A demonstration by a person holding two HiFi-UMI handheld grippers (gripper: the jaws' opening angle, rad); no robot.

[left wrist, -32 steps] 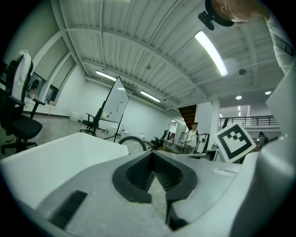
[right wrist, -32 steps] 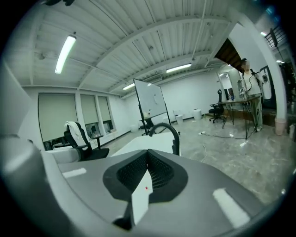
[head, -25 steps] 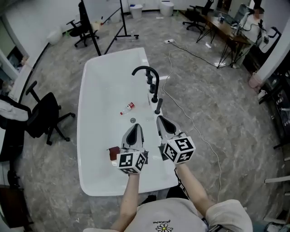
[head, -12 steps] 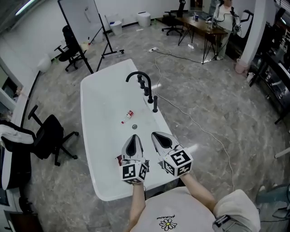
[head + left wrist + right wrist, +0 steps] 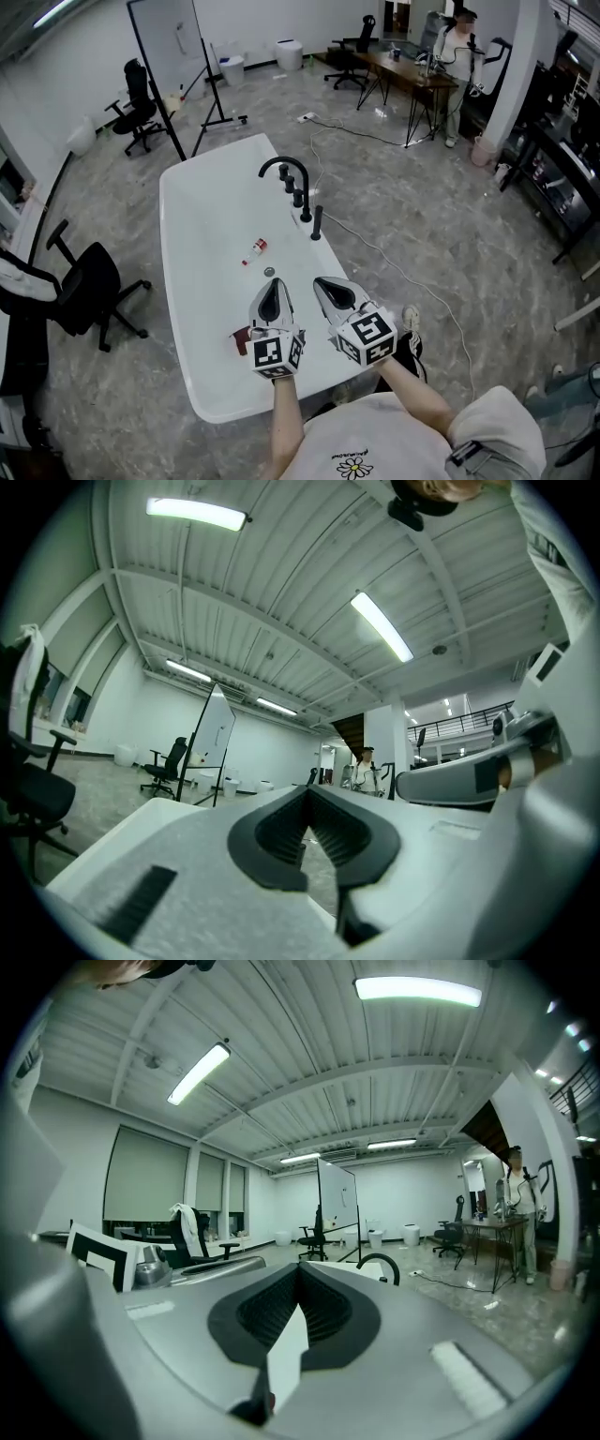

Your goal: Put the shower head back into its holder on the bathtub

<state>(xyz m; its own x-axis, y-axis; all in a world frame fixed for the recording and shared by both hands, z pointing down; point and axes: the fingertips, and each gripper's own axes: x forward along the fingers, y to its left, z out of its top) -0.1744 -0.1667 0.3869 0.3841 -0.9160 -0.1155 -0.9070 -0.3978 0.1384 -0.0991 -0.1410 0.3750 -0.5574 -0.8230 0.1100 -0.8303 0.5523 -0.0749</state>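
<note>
The white bathtub (image 5: 187,281) stretches away from me. On its right rim stand a black arched faucet (image 5: 284,169), black knobs (image 5: 300,197) and a black upright shower handset (image 5: 317,223); whether the handset sits in a holder I cannot tell. My left gripper (image 5: 275,285) hovers over the tub's near half, shut and empty. My right gripper (image 5: 324,282) hangs over the right rim, short of the handset, also shut and empty. In the left gripper view the left gripper (image 5: 307,795) has its jaws together. The right gripper view shows the right gripper (image 5: 298,1270) shut, with the faucet (image 5: 380,1265) beyond.
A small red-and-white bottle (image 5: 255,247) lies in the tub near the drain (image 5: 269,272), and a dark red object (image 5: 241,339) lies near the tub's front end. A cable (image 5: 394,267) runs along the floor on the right. An office chair (image 5: 84,286) stands left, a whiteboard stand (image 5: 173,56) behind.
Both grippers have drawn back from the handset toward the tub's near end, still shut. The view has swung, so the tub now lies further left.
</note>
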